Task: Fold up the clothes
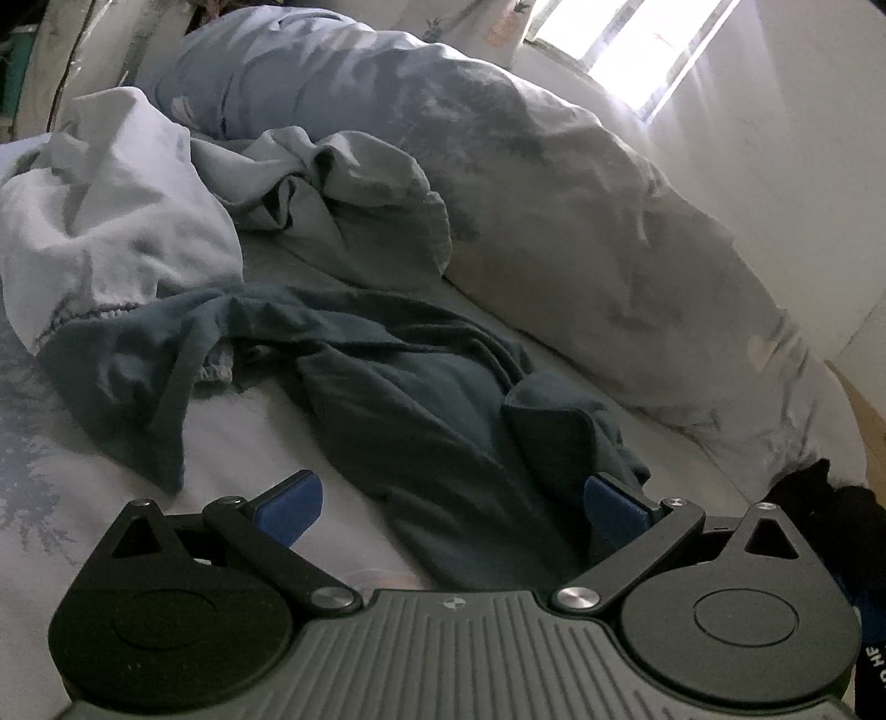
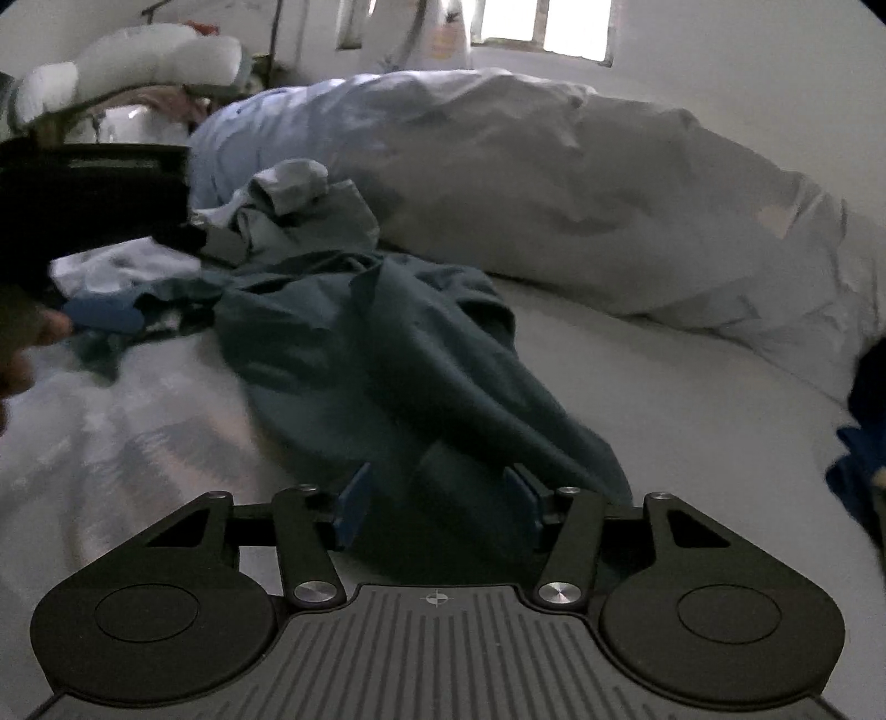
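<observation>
Bare sheet (image 2: 692, 387) right of dark garment (image 2: 387, 343) passable; duvet (image 2: 554, 183) blocks far side.

- My left wrist camera sits low behind its own gripper (image 1: 451, 507), tilted down across the bed sheet (image 1: 232, 437), close to the dark teal garment (image 1: 421, 399).
- My right wrist camera looks the same way, down over its gripper (image 2: 437, 501), equally near.
- Both share the teal garment (image 2: 387, 354), the bunched duvet (image 1: 554, 183) (image 2: 554, 183) and the window (image 1: 637, 44) (image 2: 542, 27).
</observation>
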The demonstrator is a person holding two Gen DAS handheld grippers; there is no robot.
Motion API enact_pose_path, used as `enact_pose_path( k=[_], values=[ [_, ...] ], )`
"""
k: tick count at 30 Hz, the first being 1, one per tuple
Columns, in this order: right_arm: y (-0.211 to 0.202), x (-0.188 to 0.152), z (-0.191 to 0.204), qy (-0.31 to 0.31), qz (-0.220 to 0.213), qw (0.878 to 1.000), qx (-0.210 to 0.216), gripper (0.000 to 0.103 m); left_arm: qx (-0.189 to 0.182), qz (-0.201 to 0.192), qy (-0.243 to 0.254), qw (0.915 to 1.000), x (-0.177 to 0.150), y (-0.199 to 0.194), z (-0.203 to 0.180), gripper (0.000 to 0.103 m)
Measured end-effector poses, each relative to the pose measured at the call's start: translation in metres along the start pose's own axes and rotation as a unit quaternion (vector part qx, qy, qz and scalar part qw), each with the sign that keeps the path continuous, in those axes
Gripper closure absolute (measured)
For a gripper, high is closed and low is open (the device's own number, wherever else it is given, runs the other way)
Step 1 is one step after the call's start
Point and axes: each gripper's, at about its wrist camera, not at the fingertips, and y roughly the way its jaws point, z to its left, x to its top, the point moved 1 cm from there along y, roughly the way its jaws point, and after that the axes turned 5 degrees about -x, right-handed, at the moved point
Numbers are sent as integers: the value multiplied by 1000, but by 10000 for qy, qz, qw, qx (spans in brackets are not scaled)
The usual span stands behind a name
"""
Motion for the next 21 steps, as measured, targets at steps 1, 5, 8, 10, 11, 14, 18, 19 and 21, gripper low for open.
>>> enact_pose_path(
  k=[1, 5, 8, 10, 11, 14, 18, 19, 21],
  values=[
    [5, 2, 1, -51, 10, 10000, -41, 46, -3, 26, 28, 10000, 0, 0, 0, 0],
    [25, 1, -2, -146, 236, 9996, -77, 63, 3, 37, 101, 9999, 0, -1, 2, 0],
    [29, -4, -8, -120, 338, 9993, -55, 85, -11, 10, 64, 10000, 1, -2, 3, 0],
    [18, -5, -16, 53, 251, 9997, -54, 89, -57, 27, 27, 10000, 1, -1, 3, 0],
    [10, -5, -20, 162, 187, 9997, -65, 90, -91, 49, 5, 9999, 0, 0, 3, 0],
    [-18, -6, -44, 706, -28, 9975, -12, 90, -262, 168, -84, 9995, -2, 3, 0, 0],
    [-61, -8, -82, 1340, -330, 9904, -75, 92, -566, 330, -120, 9978, -7, 8, -6, 0],
    [-71, -9, -90, 1462, -397, 9884, -116, 93, -615, 365, -112, 9974, -8, 10, -8, 0],
    [-87, -10, -101, 1563, -513, 9863, -141, 93, -705, 433, -97, 9965, -11, 12, -11, 0]
  ],
)
